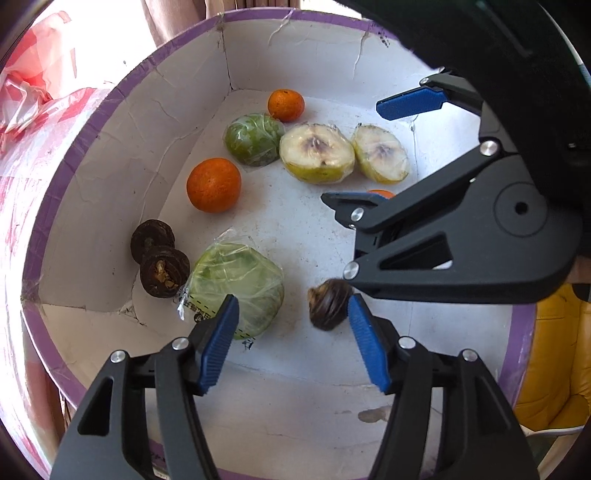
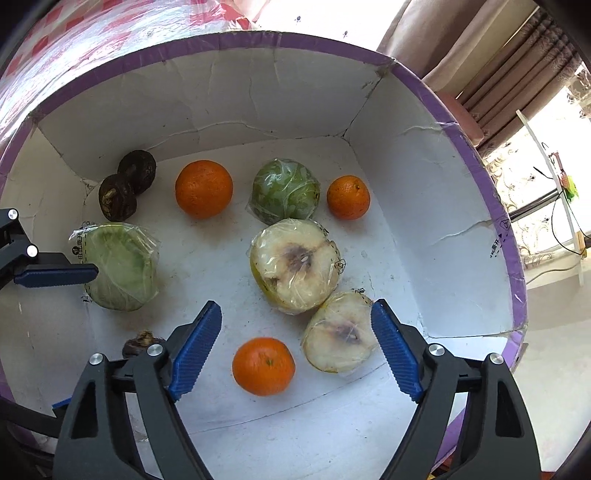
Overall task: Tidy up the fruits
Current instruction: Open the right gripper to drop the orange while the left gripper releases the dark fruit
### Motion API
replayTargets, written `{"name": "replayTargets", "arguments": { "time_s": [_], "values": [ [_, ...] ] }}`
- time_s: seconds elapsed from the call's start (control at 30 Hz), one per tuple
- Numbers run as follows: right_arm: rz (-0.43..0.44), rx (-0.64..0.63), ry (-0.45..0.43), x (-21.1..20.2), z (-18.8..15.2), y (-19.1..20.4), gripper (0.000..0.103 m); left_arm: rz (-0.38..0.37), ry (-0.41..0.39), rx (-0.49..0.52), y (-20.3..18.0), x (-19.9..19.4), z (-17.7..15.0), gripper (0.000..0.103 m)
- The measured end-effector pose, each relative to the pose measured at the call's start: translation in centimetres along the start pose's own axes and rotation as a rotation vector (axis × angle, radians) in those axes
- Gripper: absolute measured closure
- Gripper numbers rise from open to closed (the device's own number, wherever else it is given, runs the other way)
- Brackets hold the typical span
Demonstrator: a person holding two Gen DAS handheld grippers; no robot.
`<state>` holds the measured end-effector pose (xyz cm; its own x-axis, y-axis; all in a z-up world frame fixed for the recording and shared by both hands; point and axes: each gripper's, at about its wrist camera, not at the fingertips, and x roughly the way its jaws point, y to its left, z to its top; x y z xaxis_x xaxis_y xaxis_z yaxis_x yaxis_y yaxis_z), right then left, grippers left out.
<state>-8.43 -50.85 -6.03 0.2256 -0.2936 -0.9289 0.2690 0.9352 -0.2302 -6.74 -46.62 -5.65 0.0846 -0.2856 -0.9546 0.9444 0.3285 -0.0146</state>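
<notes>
I am looking down into a white cardboard box with a purple taped rim [image 2: 476, 155], and both of my grippers hang over its floor, pointing steeply down.

My left gripper [image 1: 291, 325] is released, its blue ribbed pads apart with nothing pressed between them. A small dark brown shrivelled fruit [image 1: 330, 303] lies on the box floor just beside the inner face of its right pad; I cannot tell whether they touch. The pale green plastic-wrapped fruit half [image 1: 236, 293] sits just beyond its left pad.

My right gripper [image 2: 295, 332] is spread wide and grasps nothing. A small orange mandarin [image 2: 263, 366] rests loose on the floor between its pads, nearer the front edge of the box. A cut, browned pear half wrapped in clear film [image 2: 338, 334] lies against the right pad.

Behind that piece, a second, larger wrapped pear half [image 2: 293, 266] touches it. Further back, along the far wall, stand a round green wrapped fruit [image 2: 284, 190], a smaller orange [image 2: 348, 197] to its right near the far right corner, and a larger orange [image 2: 204, 189] to its left. Two dark brown wrinkled fruits [image 2: 127, 184] sit touching each other in the far left corner.

Outside the box, a red-and-white checked plastic sheet [image 2: 92, 33] lies past the far edge, and pleated brownish curtains [image 2: 517, 74] hang to the right.
</notes>
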Motion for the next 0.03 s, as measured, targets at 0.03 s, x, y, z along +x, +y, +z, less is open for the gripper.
{"name": "replayTargets", "arguments": {
  "time_s": [0.03],
  "values": [
    [-0.007, 0.006, -0.006, -0.15, -0.07, -0.06, 0.017, 0.001, -0.014, 0.0, -0.09, -0.3, -0.05, 0.035]
  ]
}}
